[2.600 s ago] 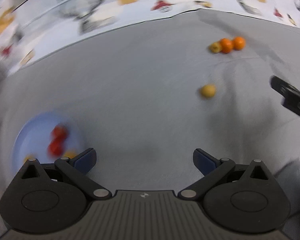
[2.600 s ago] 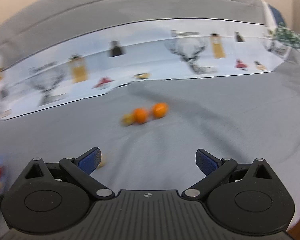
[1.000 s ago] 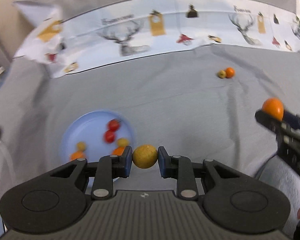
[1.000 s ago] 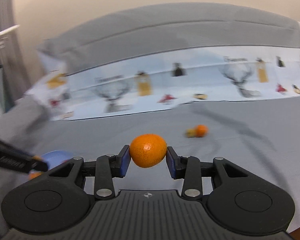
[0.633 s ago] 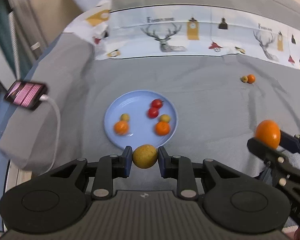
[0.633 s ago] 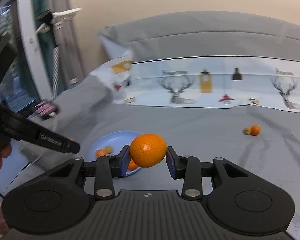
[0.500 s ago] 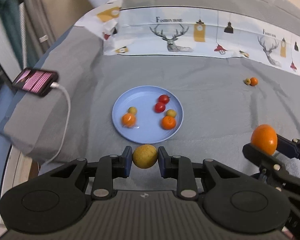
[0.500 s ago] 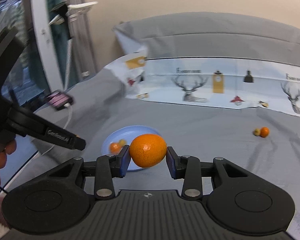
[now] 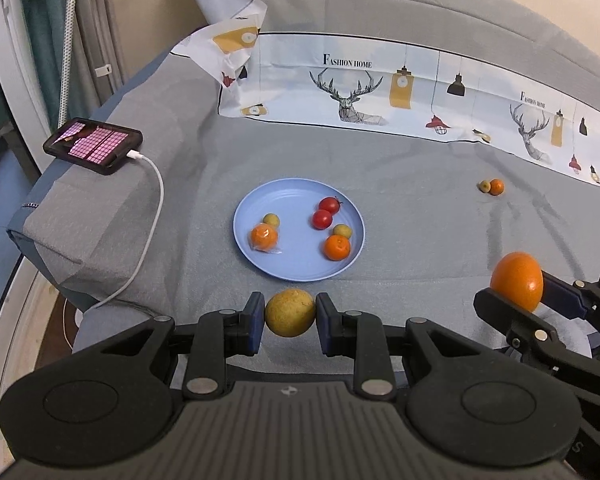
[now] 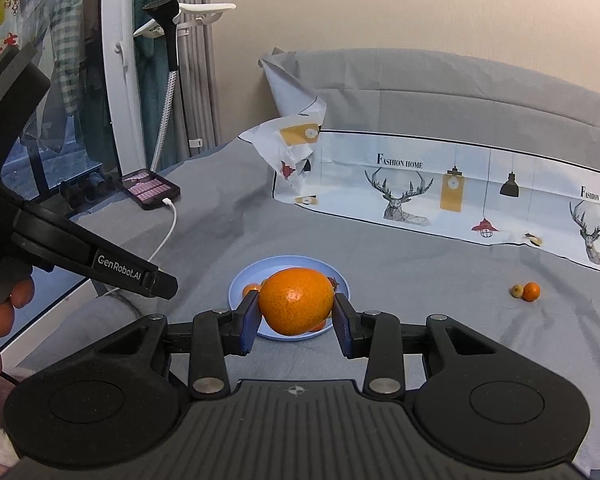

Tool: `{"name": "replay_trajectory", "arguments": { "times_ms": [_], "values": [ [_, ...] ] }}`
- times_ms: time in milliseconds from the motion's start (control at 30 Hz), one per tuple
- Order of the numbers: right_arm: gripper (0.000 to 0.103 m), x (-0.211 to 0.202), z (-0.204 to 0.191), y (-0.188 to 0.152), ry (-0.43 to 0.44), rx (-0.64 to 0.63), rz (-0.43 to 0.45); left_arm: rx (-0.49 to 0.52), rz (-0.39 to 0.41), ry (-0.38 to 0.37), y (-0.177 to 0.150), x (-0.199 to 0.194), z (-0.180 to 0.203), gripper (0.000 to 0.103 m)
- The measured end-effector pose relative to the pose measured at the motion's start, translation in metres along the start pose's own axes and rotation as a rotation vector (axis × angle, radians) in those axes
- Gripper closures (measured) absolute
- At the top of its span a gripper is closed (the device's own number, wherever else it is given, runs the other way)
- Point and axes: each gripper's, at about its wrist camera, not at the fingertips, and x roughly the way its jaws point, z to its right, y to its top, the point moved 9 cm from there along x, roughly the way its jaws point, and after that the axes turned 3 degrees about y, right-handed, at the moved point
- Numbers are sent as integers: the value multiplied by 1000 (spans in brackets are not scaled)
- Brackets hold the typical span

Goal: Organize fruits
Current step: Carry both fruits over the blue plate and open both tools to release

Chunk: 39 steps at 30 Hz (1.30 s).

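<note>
My left gripper [image 9: 290, 316] is shut on a yellow fruit [image 9: 290, 313], held above the bed just in front of the blue plate [image 9: 296, 268]. The plate holds two oranges, two red tomatoes and two small yellow fruits. My right gripper [image 10: 296, 312] is shut on an orange [image 10: 296, 306], held in the air with the blue plate [image 10: 240, 286] behind it. In the left wrist view the right gripper and its orange [image 9: 517, 281] show at the right. A small orange [image 9: 497, 187] and a small yellow fruit [image 9: 485, 186] lie together far right on the bed.
A phone [image 9: 93, 146] on a white charging cable [image 9: 152, 216] lies on the bed's left corner. A deer-print cloth [image 9: 380, 92] lines the back. A window and a garment steamer [image 10: 168, 60] stand at the left, off the bed edge.
Both grippers, open and empty at first, closed on their fruits. They then lifted and pulled back toward the left, bringing the plate into view ahead.
</note>
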Motion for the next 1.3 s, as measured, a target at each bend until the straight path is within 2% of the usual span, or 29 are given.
{"name": "replay_trajectory", "arguments": {
  "times_ms": [900, 1300],
  "values": [
    [63, 16, -5, -5, 0, -7, -49, -33, -35, 3, -1, 18, -10, 73],
    [63, 48, 2, -8, 9, 13, -113, -57, -76, 31, 16, 50, -27, 73]
  ]
}}
